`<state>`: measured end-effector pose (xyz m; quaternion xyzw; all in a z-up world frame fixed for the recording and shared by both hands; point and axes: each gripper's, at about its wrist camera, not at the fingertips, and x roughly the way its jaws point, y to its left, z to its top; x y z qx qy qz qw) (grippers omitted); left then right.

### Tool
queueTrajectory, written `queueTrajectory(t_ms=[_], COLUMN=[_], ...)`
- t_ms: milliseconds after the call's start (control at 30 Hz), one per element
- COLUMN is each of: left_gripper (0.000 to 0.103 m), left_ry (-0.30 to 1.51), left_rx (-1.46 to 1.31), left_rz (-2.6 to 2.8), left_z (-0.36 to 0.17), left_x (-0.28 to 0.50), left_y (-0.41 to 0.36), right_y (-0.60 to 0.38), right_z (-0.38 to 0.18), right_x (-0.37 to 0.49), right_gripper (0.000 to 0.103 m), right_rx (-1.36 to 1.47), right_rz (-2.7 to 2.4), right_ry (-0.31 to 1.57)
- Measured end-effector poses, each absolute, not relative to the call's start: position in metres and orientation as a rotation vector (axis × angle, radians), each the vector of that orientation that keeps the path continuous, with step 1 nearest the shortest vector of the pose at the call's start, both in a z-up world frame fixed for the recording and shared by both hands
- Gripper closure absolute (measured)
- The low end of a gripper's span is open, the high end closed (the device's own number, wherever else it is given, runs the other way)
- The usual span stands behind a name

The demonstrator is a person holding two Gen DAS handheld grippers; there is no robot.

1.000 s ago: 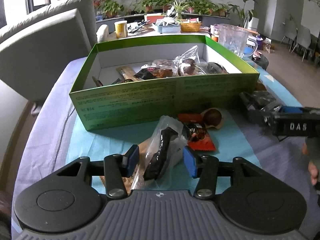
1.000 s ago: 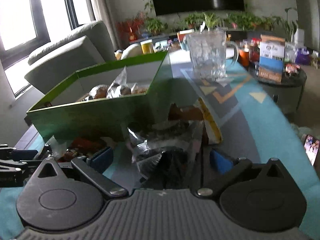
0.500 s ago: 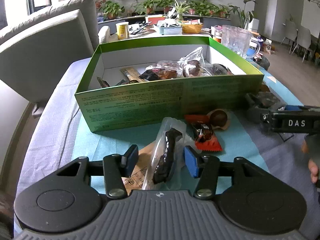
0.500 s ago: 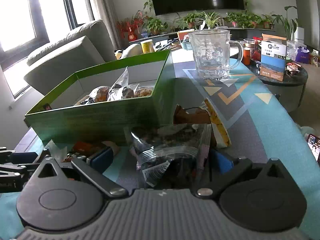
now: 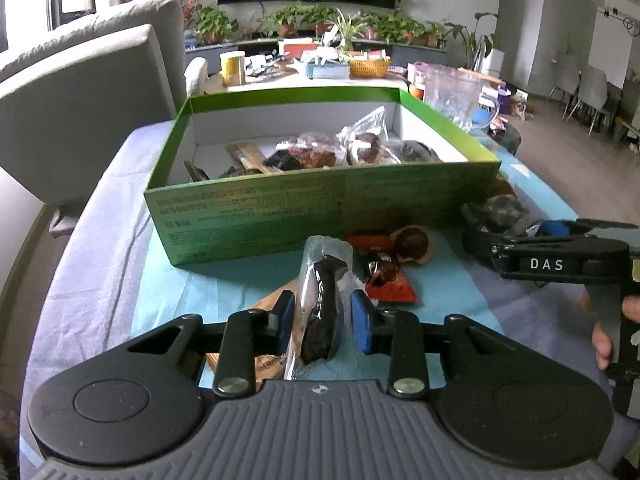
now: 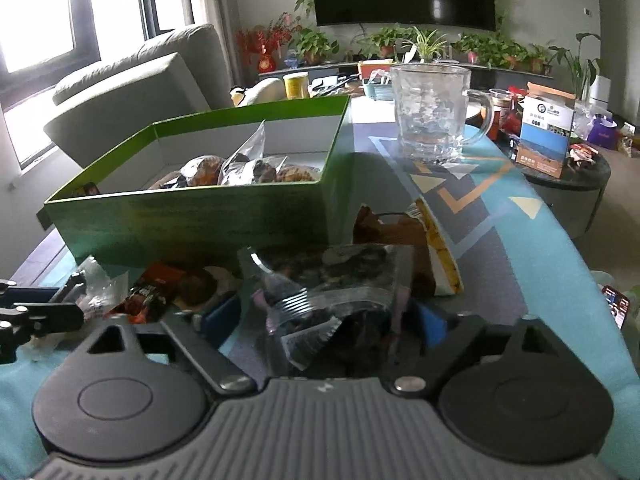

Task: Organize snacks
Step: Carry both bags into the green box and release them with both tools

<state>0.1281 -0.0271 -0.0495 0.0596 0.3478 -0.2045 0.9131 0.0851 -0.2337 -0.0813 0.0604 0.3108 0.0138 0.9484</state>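
A green box [image 5: 280,208] holding several wrapped snacks stands on the cloth-covered table. In front of it a long dark snack in a clear wrapper [image 5: 324,304] stands between the blue pads of my left gripper [image 5: 323,314]. Its jaws are closing and the pads touch the wrapper on both sides. My right gripper [image 6: 326,318] is shut on a clear packet of dark snacks [image 6: 332,280], held just off the box's right front corner [image 6: 324,208]. In the left wrist view that same right gripper [image 5: 520,236] shows at the right edge with its packet [image 5: 496,208].
A red packet [image 5: 384,276], a round brown sweet [image 5: 412,242] and a brown paper packet [image 5: 268,308] lie loose in front of the box. A torn yellow-edged bag [image 6: 436,256] lies right of the box, with a glass mug [image 6: 432,116] behind it. A grey sofa stands at the left.
My left gripper's jaws have narrowed onto the dark snack's wrapper, after first standing wide either side of it. The right gripper keeps its packet and has hardly moved.
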Motion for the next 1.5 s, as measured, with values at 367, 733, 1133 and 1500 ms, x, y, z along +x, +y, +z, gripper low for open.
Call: queueTrajectory(t_ms=[367,733,1133,1500], left_gripper=[0.074,0.074,0.074,0.074], left_ry=[0.666,0.627,0.599,0.53], left_rx=[0.103,0.101,0.074,0.045], left_rz=[-0.426,-0.43,-0.4,-0.364], left_z=[-0.031,-0.018,-0.006,0.016], left_x=[0.119,0.115,0.126,0.156], left_y=[-0.025,-0.029,-0.023,-0.025], right_y=[-0.248,-0.239,-0.236,-0.23], right_z=[-0.075,-0.046,-0.038,-0.017], right_x=[0.064,0.056,0.061,0.09], right_gripper=[0.038,0.038,0.038,0.038], right_rx=[0.215,0.203,0.219,0.18], right_rz=[0.065,0.136,0.159,0.177], right_ry=[0.581,0.463,0.429,0.362])
